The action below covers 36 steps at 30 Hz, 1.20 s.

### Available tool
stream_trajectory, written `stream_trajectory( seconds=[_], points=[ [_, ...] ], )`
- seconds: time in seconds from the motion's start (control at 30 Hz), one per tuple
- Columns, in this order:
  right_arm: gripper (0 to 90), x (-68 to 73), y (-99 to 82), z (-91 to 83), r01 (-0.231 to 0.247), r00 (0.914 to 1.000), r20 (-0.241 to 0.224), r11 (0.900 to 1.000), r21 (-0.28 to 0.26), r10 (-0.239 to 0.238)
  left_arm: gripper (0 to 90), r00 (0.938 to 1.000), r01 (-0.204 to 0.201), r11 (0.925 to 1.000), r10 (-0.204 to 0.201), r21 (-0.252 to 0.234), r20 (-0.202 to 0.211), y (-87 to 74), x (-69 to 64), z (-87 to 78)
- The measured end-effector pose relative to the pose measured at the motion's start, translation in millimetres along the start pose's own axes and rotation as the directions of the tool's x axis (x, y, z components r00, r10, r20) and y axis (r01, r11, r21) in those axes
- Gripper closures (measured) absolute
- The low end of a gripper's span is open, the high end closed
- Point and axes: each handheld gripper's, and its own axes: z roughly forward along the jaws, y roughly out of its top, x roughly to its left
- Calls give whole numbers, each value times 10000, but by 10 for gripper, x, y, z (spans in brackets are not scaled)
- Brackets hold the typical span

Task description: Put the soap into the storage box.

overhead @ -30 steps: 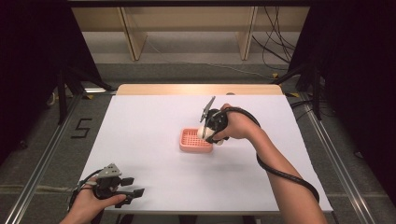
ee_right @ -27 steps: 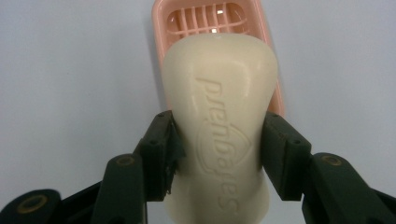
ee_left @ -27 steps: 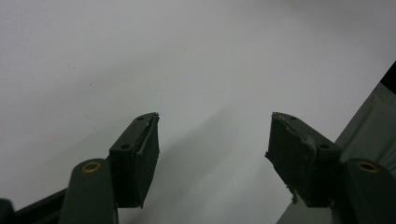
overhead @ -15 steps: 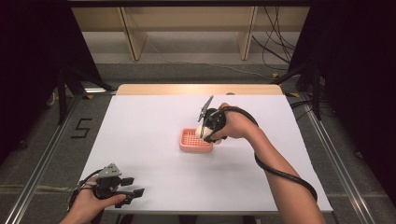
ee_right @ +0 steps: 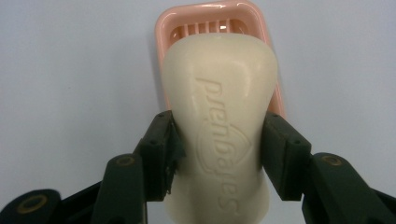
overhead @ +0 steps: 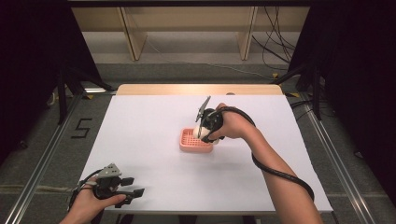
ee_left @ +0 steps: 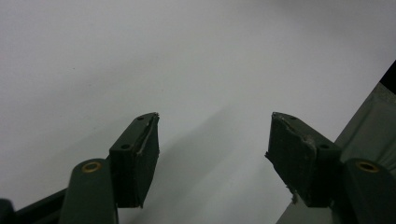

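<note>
A cream bar of soap [ee_right: 219, 126] with raised lettering is clamped between the jaws of my right gripper [ee_right: 218, 140], directly above a pink slotted soap dish [ee_right: 210, 18]. In the high view the right gripper [overhead: 201, 133] hovers over the pink soap dish [overhead: 191, 142] at the middle of the white table, with the soap [overhead: 197, 131] showing pale at its tip. My left gripper [overhead: 133, 186] rests near the front left table edge, open with nothing between its jaws. The left gripper [ee_left: 212, 144] looks down on bare white table.
The white table top [overhead: 154, 121] has a wooden strip along its far edge [overhead: 196, 89]. Wooden shelving legs [overhead: 133, 32] and loose cables [overhead: 271, 42] lie on the floor beyond. The table's front right edge [ee_left: 369, 116] shows close to the left gripper.
The right gripper with the soap has shifted slightly lower and closer over the pink dish. The left gripper has stayed in place.
</note>
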Motion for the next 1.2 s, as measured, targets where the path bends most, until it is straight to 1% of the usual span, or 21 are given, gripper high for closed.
stream_trajectory(
  seconds=[0.07,0.1,0.17,0.27,0.33,0.37,0.4,0.43,0.5,0.57,0.63,0.67,0.77,0.8,0.9,0.93,1.0,1.03,1.07,1.13,1.2],
  points=[
    [505,-4,8,7,63,10000,-25,10000,-14,-63,333,10000,4,10000,-4,-3,2,0,0,-1],
    [505,10,9,7,-114,9999,-27,9999,28,114,334,10000,2,10000,-2,-5,-1,0,1,-1],
    [505,-8,18,16,125,9999,-7,9999,-18,-125,333,10000,6,10000,-6,-4,3,0,1,-1],
    [505,-2,29,19,20,10000,-16,10000,-16,-20,334,10000,0,10000,0,-7,4,1,-1,0],
    [505,-4,34,24,64,10000,-24,10000,-7,-64,333,10000,-18,10000,18,-5,5,1,-1,0],
    [505,-11,40,34,257,9997,-36,9997,-54,-257,334,10000,-10,10000,10,-4,11,1,-1,0],
    [505,0,42,34,65,10000,5,10000,-18,-65,333,10000,-7,10000,7,-7,7,1,0,-1],
    [505,0,45,36,44,10000,-17,10000,-3,-44,333,10000,-3,10000,3,-11,4,1,0,-1],
    [505,-4,54,43,107,9999,19,9999,-23,-107,334,10000,-2,10000,2,-15,4,1,0,-1],
    [505,-7,64,54,183,9998,-91,9998,-62,-183,333,10000,-8,10000,8,-15,13,1,-1,-1],
    [505,1,72,55,75,10000,-29,10000,-30,-75,333,10000,-12,10000,12,-17,12,1,0,-2],
    [504,-5,77,62,175,9998,-28,9998,-81,-175,334,10000,-9,10000,9,-20,12,2,0,-2],
    [505,-3,90,74,110,9999,-17,9999,-57,-110,334,10000,0,10000,0,-20,15,1,1,-1],
    [504,-9,96,85,207,9998,-38,9997,-93,-208,334,10000,-10,10000,10,-15,17,1,1,-2],
    [504,-5,110,93,116,9999,-41,9999,-42,-116,334,10000,-4,10000,4,-22,24,2,0,0],
    [505,-11,116,101,236,9997,-45,9997,-81,-236,334,10000,-3,10000,3,-27,25,2,0,0],
    [505,-13,127,105,160,9999,-59,9999,-54,-161,334,10000,-5,10000,5,-16,28,2,0,0],
    [505,2,130,105,-106,9999,-64,9999,34,106,333,10000,-3,10000,3,-15,27,1,-1,1],
    [505,-8,135,114,76,9999,-107,10000,-5,-76,334,10000,-4,10000,4,-12,35,1,0,1],
    [505,2,141,121,-128,9999,-39,9999,72,128,333,10000,0,10000,0,-13,37,1,-1,1],
    [504,-20,148,145,202,9997,-104,9997,-100,-203,333,10000,-4,10000,4,-15,39,1,0,1]
  ],
)
